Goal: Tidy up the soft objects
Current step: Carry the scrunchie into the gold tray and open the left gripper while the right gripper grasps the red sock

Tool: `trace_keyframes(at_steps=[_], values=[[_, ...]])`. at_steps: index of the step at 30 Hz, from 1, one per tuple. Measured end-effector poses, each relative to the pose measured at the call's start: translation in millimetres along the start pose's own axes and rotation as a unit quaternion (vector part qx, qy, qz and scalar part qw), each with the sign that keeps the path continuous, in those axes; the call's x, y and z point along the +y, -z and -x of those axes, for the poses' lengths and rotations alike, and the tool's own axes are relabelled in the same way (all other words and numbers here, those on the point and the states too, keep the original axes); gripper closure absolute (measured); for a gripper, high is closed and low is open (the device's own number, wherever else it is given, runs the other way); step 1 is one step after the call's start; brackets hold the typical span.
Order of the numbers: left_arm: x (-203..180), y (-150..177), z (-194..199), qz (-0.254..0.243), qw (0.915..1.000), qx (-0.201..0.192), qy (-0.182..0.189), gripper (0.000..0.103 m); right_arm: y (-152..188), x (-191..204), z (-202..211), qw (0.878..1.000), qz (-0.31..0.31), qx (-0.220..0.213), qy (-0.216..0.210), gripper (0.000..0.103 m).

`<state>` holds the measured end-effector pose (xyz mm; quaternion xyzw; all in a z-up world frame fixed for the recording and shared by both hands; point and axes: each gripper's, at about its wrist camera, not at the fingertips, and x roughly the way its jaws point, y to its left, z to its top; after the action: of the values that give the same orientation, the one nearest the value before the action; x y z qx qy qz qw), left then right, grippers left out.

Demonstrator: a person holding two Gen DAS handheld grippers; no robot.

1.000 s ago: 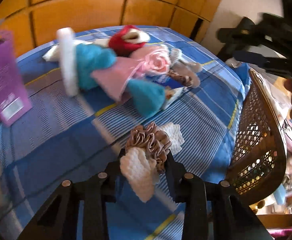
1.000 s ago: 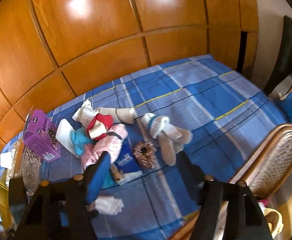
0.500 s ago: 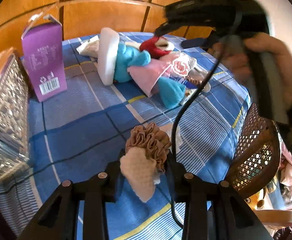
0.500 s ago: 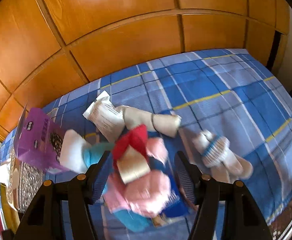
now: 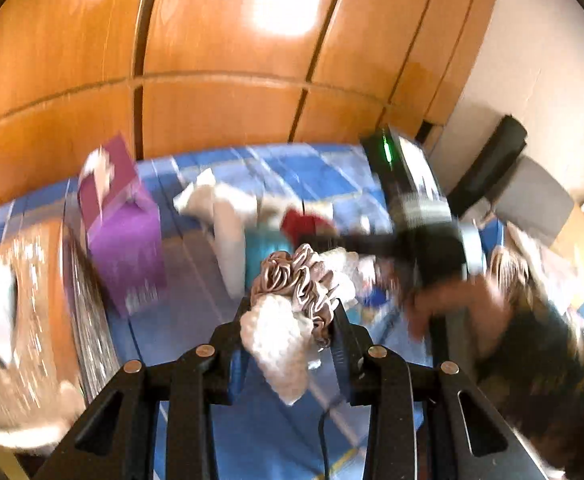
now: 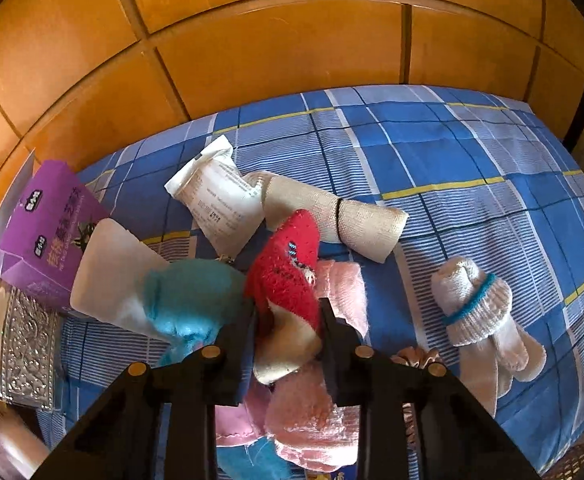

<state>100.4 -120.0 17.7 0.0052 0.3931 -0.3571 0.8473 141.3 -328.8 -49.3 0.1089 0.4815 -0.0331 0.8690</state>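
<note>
Left wrist view, heavy motion blur. Far left, a wooden box with silver embossed trim (image 5: 31, 300), then an upright purple cardboard carton (image 5: 121, 236) on the blue plaid bedsheet (image 5: 195, 280). The left gripper (image 5: 287, 320) is closed onto a white knitted sock (image 5: 277, 344) bunched with a taupe satin scrunchie (image 5: 296, 276); both lifted off the sheet, sock toe hanging below the jaws. To the right, the person's right hand (image 5: 452, 308) with the other tool, blurred.

Right wrist view, left to right: same purple carton (image 6: 47, 232), a teal fuzzy sock (image 6: 187, 300), a white paper-labelled packet (image 6: 219, 200), a red knitted sock with beige sole (image 6: 287, 284), a rolled beige bandage with black band (image 6: 332, 216), a white sock pair bound with a blue band (image 6: 480, 316). The right gripper (image 6: 287, 320) is nearly closed, pinching the red sock at mid-body, atop a pink fleece pile (image 6: 312, 408).

Handling judgement: everything light, limp, compressible, not fragile. Pinch a thick fold at the middle; edge grabs likely slip or drag neighbours.
</note>
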Motion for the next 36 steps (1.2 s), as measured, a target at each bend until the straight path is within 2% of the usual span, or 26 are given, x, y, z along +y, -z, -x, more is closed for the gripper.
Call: trace_keyframes(at_steps=[6, 9, 12, 15, 19, 22, 27, 30, 32, 33, 35, 36], values=[[19.6, -72.2, 14.4, 0.024, 0.9977, -0.060, -0.022, 0.067, -0.2, 3.0, -2.0, 1.000, 0.012, -0.004, 0.009, 0.076], [51.1, -97.5, 33.8, 0.056, 0.9924, -0.094, -0.057, 0.067, 0.0, 5.2, -3.2, 1.000, 0.021, -0.004, 0.013, 0.076], [88.1, -98.5, 65.0, 0.091, 0.9819, -0.124, -0.111, 0.067, 0.0, 6.3, -3.9, 1.000, 0.025, -0.004, 0.016, 0.076], [127.7, -80.7, 101.4, 0.129, 0.9659, -0.144, -0.173, 0.067, 0.2, 7.7, -4.3, 0.999, 0.030, -0.002, 0.017, 0.076], [184.4, -25.3, 147.7, 0.200, 0.9343, -0.149, -0.254, 0.066, 1.2, 8.8, -5.4, 0.999, 0.030, 0.004, 0.011, 0.075], [217.1, 26.3, 163.7, 0.243, 0.9151, -0.126, -0.297, 0.066, 2.4, 10.6, -8.3, 0.999, 0.034, 0.012, 0.008, 0.075], [245.5, 102.7, 157.5, 0.304, 0.8888, -0.068, -0.336, 0.064, 4.0, 13.6, -7.3, 0.999, 0.042, 0.006, 0.019, 0.076], [250.9, 136.9, 150.9, 0.325, 0.8825, -0.045, -0.337, 0.060, 4.2, 15.2, -3.7, 0.999, 0.045, -0.003, 0.017, 0.080], [247.3, 150.6, 143.1, 0.322, 0.8833, -0.031, -0.339, 0.051, 3.7, 15.4, 1.4, 0.999, 0.042, -0.015, 0.010, 0.081], [244.3, 156.4, 139.3, 0.322, 0.8835, -0.028, -0.339, 0.040, 3.3, 15.2, 5.6, 0.999, 0.039, -0.025, 0.004, 0.081], [242.9, 166.2, 140.9, 0.323, 0.8846, -0.032, -0.335, 0.028, 3.3, 15.6, 14.4, 0.998, 0.035, -0.045, -0.008, 0.082], [240.8, 169.6, 142.1, 0.321, 0.8843, -0.034, -0.338, 0.027, 4.0, 16.1, 18.9, 0.998, 0.031, -0.053, -0.018, 0.082]])
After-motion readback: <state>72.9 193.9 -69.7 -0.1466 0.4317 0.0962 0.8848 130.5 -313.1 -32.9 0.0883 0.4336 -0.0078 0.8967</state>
